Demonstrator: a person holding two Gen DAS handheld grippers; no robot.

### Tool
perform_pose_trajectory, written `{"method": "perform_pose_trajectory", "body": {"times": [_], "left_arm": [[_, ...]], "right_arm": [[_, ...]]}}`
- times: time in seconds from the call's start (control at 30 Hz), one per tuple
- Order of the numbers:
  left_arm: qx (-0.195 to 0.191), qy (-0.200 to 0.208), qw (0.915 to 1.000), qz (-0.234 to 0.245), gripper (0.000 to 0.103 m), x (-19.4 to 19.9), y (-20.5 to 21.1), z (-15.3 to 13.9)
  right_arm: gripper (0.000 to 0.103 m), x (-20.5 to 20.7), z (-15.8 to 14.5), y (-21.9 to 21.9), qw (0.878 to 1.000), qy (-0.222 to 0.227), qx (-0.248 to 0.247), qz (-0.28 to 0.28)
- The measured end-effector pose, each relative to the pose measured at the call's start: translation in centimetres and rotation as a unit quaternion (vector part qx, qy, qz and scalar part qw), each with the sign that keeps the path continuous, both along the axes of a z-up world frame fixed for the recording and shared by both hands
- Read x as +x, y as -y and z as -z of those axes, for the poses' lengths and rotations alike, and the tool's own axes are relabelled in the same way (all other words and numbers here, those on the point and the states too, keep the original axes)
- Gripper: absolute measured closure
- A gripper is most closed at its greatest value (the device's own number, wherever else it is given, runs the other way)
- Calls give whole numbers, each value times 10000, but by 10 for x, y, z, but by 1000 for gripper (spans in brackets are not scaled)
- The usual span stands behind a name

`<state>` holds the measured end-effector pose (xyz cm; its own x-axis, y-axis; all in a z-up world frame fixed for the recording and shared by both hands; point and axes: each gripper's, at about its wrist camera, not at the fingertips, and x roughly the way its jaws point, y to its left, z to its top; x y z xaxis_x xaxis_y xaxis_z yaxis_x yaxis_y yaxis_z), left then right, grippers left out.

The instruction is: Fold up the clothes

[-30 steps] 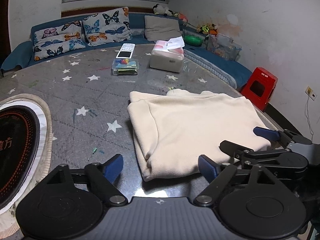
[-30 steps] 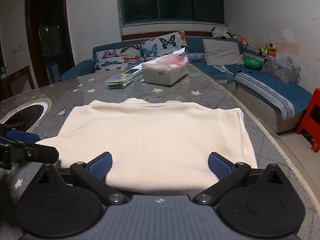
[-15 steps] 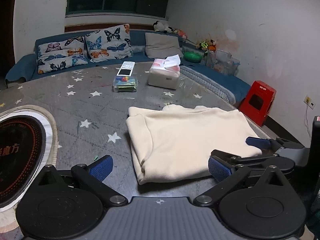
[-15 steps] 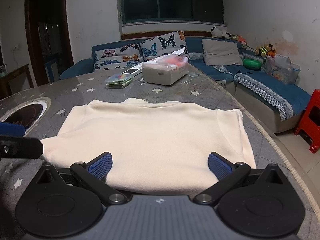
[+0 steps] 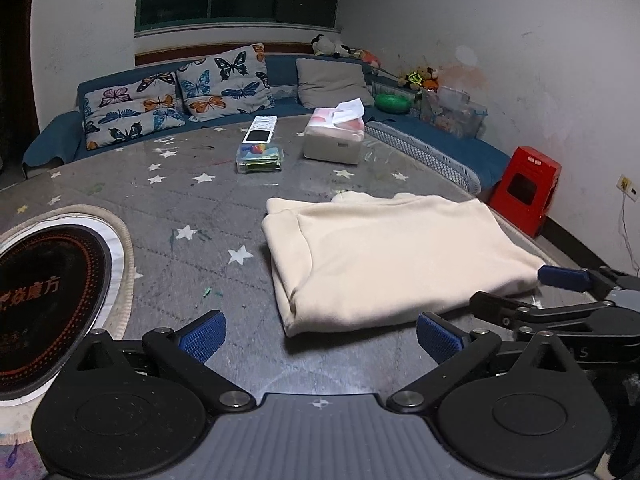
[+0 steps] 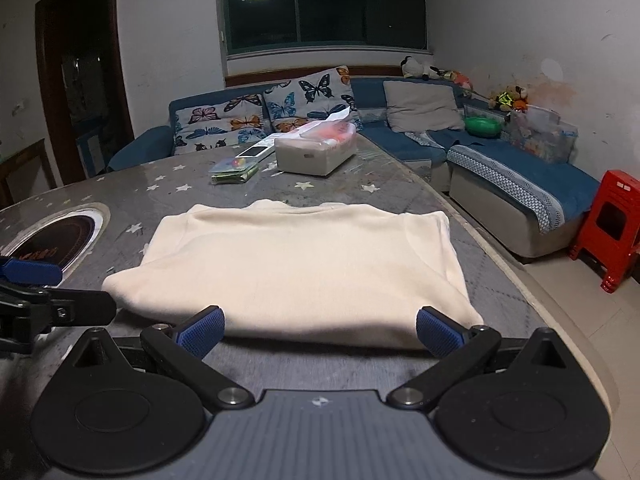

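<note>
On round grey star-printed desk [image 5: 168, 216], near its right edge: cream fleece garment [image 6: 304, 264], folded into a flat rectangle, neckline side away, folded edge toward both cameras. Left tongs [image 5: 320, 336] spread wide with nothing between blue pads, hanging over bare desk just short of garment's near left corner. Right tongs [image 6: 318, 330] likewise spread wide, empty, blue pads flanking near edge of cloth without pressing on it; seen also from left wrist as black linkage with a blue tip at garment's right corner. Farther back on desk, well apart from garment: beige tissue box [image 5: 334, 142], clear plastic box of coloured items [image 5: 260, 158] with white remote control [image 5: 262, 130] touching or just behind it, and black round induction plate [image 5: 44, 296] at left. Judging by shape, fold looks nearly finished or done. Risks from here: catching only top layer on a fresh grasp, peeling fold open; dragging thick cloth toward nearby desk edge and letting it slide off; uneven lift by two sides skewing the rectangle.
</note>
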<state>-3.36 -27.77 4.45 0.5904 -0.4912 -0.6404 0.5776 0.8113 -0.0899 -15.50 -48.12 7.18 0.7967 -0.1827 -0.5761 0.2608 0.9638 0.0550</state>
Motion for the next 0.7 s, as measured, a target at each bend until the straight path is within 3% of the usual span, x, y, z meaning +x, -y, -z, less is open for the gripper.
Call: {"method": "perform_pose_trajectory", "body": {"times": [0.13,0.7], "left_arm": [[30,-4,10000,-13,0,-7,-3,0],[96,-47,9999,-63,0,-23,-15,-1]], "right_arm": [[0,-11,-5,-7,9999,-15,-119,82],[0,-38,-7,-26,9993,39,200,306]]}}
